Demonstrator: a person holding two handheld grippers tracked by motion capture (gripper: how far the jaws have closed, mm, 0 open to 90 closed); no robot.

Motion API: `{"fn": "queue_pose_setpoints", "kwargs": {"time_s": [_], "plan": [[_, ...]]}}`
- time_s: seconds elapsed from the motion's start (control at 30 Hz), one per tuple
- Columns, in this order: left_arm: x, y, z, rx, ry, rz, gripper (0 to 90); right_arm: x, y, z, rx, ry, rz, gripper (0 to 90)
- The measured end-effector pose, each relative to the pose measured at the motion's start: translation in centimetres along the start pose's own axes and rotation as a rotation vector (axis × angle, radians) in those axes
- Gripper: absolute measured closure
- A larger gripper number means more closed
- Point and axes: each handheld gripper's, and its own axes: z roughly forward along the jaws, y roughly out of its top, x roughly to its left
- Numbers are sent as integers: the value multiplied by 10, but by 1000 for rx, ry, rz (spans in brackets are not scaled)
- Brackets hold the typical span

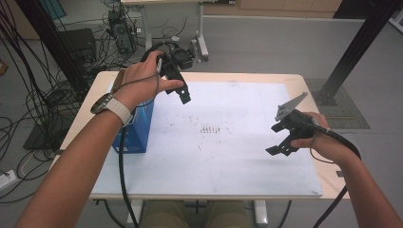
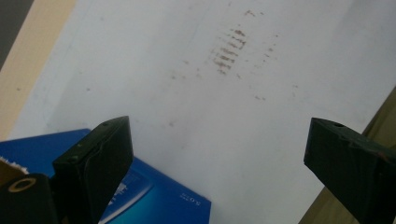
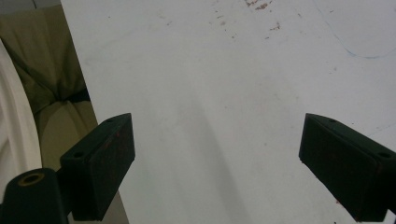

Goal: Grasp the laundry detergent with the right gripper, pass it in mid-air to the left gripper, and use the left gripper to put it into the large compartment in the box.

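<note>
We see the blue box [image 1: 138, 128] only in part: the left forearm [image 1: 81, 161] and its trailing cable cover much of it in the high view, and the lower edge cuts it off in the left claw view, where its small white print [image 2: 189, 199] is too blurred to read. The table [image 1: 228, 78] hides most of the person's lap [image 3: 46, 60].

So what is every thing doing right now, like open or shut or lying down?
Left gripper: jaws open, nothing between them, held above the table.
Right gripper: jaws open, nothing between them, held above the white sheet.
Blue box: closed as far as shows, resting at the table's left edge.
White sheet: lying flat on the table, smudged with brownish marks in the middle.
</note>
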Motion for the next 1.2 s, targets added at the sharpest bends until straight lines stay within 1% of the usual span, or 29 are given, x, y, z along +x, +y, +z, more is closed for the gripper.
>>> {"fn": "queue_pose_setpoints", "kwargs": {"time_s": [0.07,0.13,0.3,0.4,0.53,0.7,0.87,1.0,1.2], "plan": [[-2,4,3,7,-7,25,87,-1,0,0,-1,0,1,105],[-3,9,7,14,-16,41,101,-1,0,0,0,3,6,105],[-8,19,14,23,-30,74,101,-3,-2,-1,-3,1,12,105],[-11,23,14,20,-35,93,101,-4,-4,-3,-8,-2,17,106],[-15,25,14,17,-38,104,103,-3,-5,-5,-6,-4,19,105],[-19,25,16,23,-37,134,115,-2,-4,-5,-5,-5,14,105],[-21,26,18,30,-34,136,117,-2,-2,-4,-5,-4,10,105],[-19,26,19,32,-28,130,117,-2,-2,-2,-10,-5,10,105],[-18,23,18,27,-23,121,117,-1,-1,-1,-4,-3,12,105]]}}
